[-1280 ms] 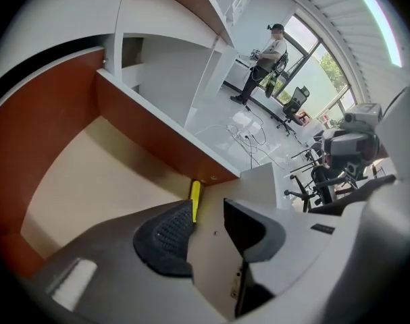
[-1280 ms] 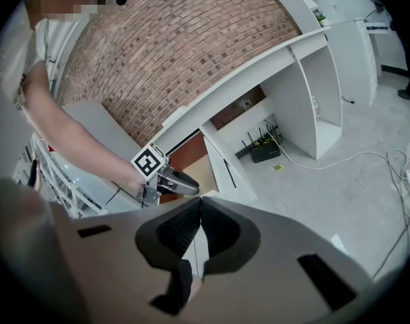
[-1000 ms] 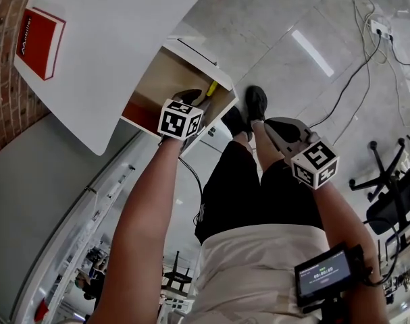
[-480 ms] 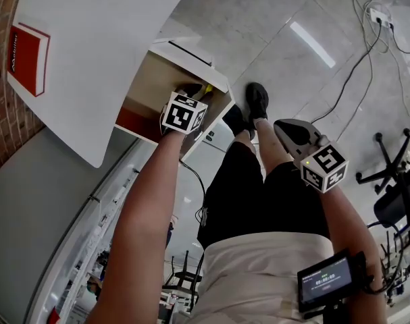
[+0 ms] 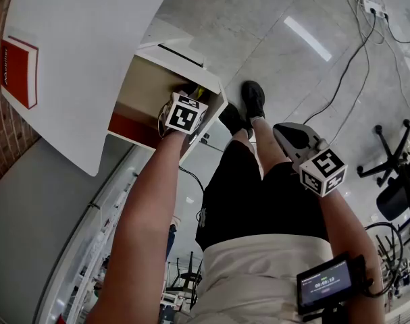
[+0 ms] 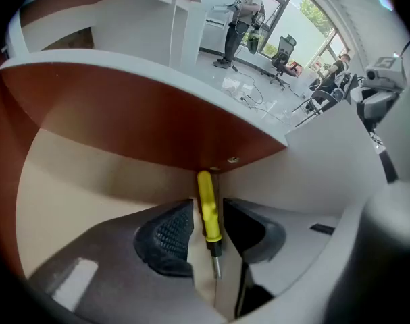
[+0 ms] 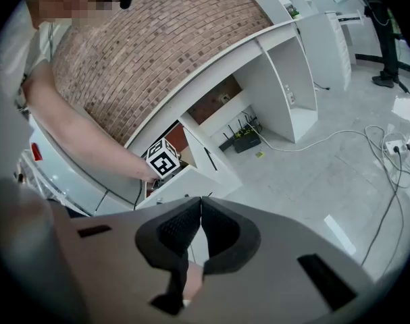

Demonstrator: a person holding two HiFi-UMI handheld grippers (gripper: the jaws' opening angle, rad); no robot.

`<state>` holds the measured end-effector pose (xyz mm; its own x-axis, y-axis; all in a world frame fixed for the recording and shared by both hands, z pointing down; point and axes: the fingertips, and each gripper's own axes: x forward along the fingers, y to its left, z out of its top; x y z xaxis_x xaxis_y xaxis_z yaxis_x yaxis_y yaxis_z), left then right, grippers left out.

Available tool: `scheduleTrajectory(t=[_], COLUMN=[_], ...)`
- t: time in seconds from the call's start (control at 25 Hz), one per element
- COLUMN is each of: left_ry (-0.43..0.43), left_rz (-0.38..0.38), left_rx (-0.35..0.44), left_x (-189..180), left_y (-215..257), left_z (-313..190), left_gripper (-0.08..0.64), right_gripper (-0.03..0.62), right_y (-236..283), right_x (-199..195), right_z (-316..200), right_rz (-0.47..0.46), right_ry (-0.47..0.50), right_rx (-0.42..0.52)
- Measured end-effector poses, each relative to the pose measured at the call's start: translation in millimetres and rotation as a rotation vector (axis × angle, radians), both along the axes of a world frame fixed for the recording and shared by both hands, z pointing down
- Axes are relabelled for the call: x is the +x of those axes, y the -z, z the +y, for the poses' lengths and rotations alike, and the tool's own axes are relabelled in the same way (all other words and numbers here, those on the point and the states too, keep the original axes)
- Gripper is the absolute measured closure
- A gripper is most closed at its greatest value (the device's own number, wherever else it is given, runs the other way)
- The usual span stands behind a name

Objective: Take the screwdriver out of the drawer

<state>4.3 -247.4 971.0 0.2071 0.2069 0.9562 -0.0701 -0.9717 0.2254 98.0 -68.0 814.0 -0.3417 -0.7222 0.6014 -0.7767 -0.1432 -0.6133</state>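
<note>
Inside the open white drawer with a pale beige floor, a slim screwdriver lay along the seam where that floor met the drawer's white side wall. Its handle was bright yellow plastic, smooth and round-ended. That end sat in the drawer's far corner, just under the reddish-brown panel. A short black collar joined the handle to a thin grey metal shaft, which pointed back out of the corner.

The left tongs reached into the drawer and straddled the yellow handle, one dark ribbed pad close on each side. A thin sliver of beige showed between pad and handle, so they were released, not clamped. The right tongs hung well apart from the drawer, out in front of it above the grey tiled floor, clenched tip to tip on nothing.

In the head view the drawer jutted from under the curved white worktop, where a red book lay far from the drawer.
</note>
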Motion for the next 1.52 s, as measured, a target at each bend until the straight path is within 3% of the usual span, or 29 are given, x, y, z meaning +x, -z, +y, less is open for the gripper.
scheduleTrajectory(t=[0.6, 0.96, 1.52], left_ry=[0.027, 0.043, 0.137], left_rz=[-0.034, -0.026, 0.001], left_rx=[-0.028, -0.030, 0.003], left_x=[-2.5, -11.2, -32.4], left_y=[-10.4, -4.4, 27.3], left_z=[3.8, -0.9, -8.0], left_gripper=[0.492, 0.495, 0.495], right_gripper=[0.586, 0.586, 0.586], right_y=[-3.7, -1.7, 8.3], right_x=[9.0, 6.6, -8.4], right_z=[2.1, -7.5, -34.0], right_rz=[0.008, 0.003, -0.013], right_ry=[-0.023, 0.002, 0.085], right_rx=[-0.019, -0.015, 0.025])
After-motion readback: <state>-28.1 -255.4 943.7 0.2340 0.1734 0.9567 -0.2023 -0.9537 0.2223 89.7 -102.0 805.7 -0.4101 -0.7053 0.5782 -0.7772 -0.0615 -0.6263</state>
